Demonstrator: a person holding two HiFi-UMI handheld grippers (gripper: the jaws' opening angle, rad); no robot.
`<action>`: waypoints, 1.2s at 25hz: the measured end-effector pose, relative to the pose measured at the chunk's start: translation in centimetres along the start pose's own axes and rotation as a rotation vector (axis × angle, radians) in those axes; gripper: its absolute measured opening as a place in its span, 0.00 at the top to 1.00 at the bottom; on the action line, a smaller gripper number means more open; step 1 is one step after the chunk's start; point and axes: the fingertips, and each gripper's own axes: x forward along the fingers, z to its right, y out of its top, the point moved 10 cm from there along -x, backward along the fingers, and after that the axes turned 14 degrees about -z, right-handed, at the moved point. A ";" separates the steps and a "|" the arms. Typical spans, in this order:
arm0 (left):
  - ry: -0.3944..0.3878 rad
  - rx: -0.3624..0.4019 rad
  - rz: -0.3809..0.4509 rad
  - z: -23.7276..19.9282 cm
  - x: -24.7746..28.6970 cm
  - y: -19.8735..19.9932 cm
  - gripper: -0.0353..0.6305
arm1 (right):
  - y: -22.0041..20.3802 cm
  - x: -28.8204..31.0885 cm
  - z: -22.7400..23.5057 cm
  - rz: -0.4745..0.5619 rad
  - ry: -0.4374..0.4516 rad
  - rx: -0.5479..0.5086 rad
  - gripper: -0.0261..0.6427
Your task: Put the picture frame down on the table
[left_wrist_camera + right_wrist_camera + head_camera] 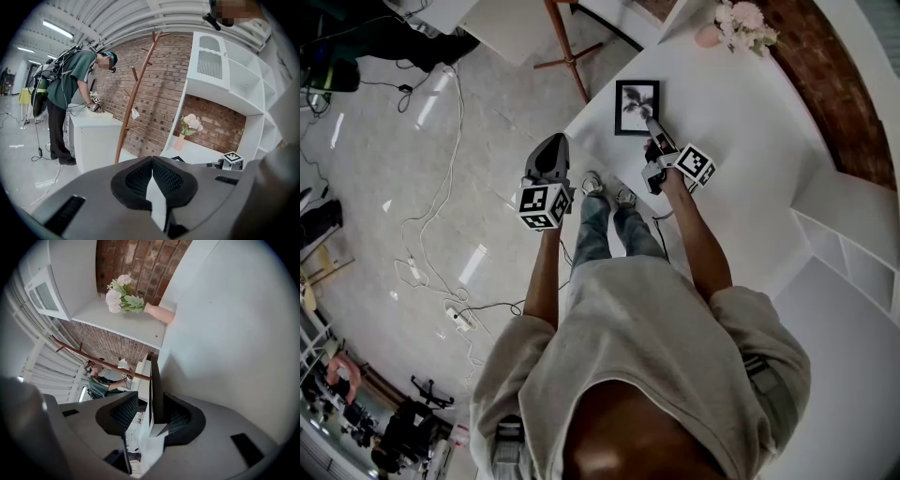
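Frame [637,106] looks down at table [741,122] corner. Right gripper [652,131] jaws apart around frame edge; left gripper [551,150] together, empty. Left: withdraw.

The picture frame [637,107] is a small black rectangle with a white mat around a dark print of a plant. It lies face up and flat on the white counter [741,141], long sides running from 12 to 6 o'clock, close to the counter's corner at about 10 o'clock in the head view. Its 5 o'clock corner sits between the parted fingers [180,418] of the right gripper [652,127]. There it shows edge-on as a thin dark strip against one finger and clear of the other.
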 end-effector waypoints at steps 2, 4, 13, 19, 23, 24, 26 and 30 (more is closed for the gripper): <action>-0.002 -0.001 0.005 0.1 -0.1 0.0 0.92 | 0.1 0.0 -0.2 -0.009 -0.013 -0.014 0.67; -0.004 -0.003 0.012 0.3 -0.2 0.0 0.92 | 0.2 0.0 -0.5 -0.024 -0.037 -0.043 0.66; -0.004 -0.011 0.035 0.2 -1.0 0.3 0.92 | 0.6 0.4 -1.9 -0.115 -0.235 -0.262 0.59; -0.004 -0.016 0.052 0.1 -1.2 0.4 0.92 | 0.4 0.9 -2.7 -0.193 -0.410 -0.477 0.59; -0.004 -0.017 0.054 0.3 -1.5 0.3 0.92 | 0.0 1.0 -2.7 -0.224 -0.472 -0.533 0.59; -0.003 -0.019 0.053 0.3 -1.6 0.2 0.92 | -0.1 0.9 -2.7 -0.231 -0.484 -0.545 0.59; 0.000 -0.022 0.053 0.3 -1.8 0.2 0.92 | -0.1 1.0 -2.7 -0.244 -0.504 -0.566 0.59; 0.007 -0.022 0.057 0.1 -2.1 0.3 0.92 | -0.2 1.1 -2.7 -0.261 -0.537 -0.595 0.59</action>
